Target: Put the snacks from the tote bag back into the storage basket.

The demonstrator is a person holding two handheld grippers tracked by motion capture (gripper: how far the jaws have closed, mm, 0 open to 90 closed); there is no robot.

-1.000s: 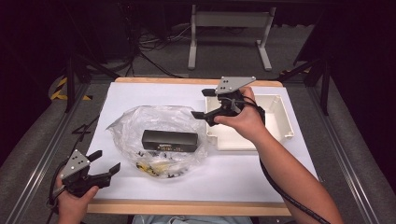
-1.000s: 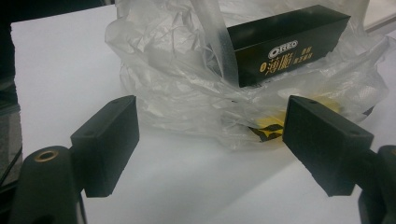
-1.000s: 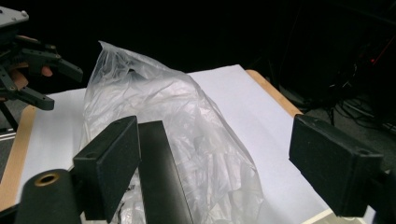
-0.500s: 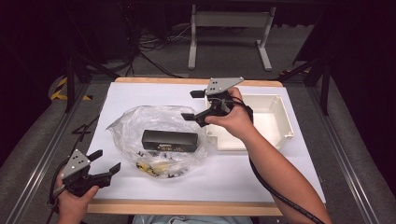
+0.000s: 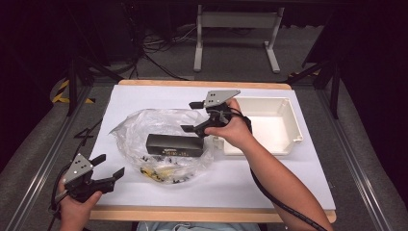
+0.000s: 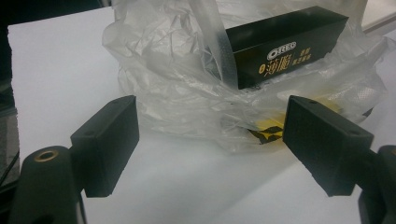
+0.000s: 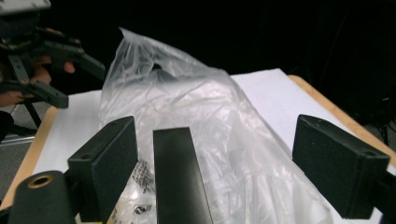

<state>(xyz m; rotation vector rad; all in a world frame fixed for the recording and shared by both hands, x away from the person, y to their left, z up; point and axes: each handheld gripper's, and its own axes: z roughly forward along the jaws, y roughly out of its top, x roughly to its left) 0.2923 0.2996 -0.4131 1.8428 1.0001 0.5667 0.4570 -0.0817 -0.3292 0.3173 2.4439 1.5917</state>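
- Clear plastic bag [image 5: 161, 144] is sat mid-table on the white sheet [image 5: 144, 98], with the black Oreo box [image 5: 174, 145] lying flat in it and some yellow-and-black wrapped bits [image 5: 161, 173] at its near side.
- Right gripper [image 5: 191, 116] has been swung left over the last second: earlier it was hung over the near-left corner of the white tray [image 5: 288, 126], now it's held over the right end of the box, just above the bag.
- Jaws on that one are spread wide with nothing between them. In the right gripper view the box [image 7: 180, 175] is lined up between the pads, closer to the left one, not touched yet as far as can be told.
- Left gripper [image 5: 107, 166] hasn't been moved at all, parked at the near-left corner, well apart from the bag, jaws gaping and empty too. In the left gripper view the bag [image 6: 187, 84] is just looked at, with the box label [image 6: 280, 58] visible through the film.
- So the reach looks done and a grab of the box is probably being set up. Tray sits empty to the right, so that's likely where it gets dropped.
- Bag film could easily get pinched along with the box, worth watching.
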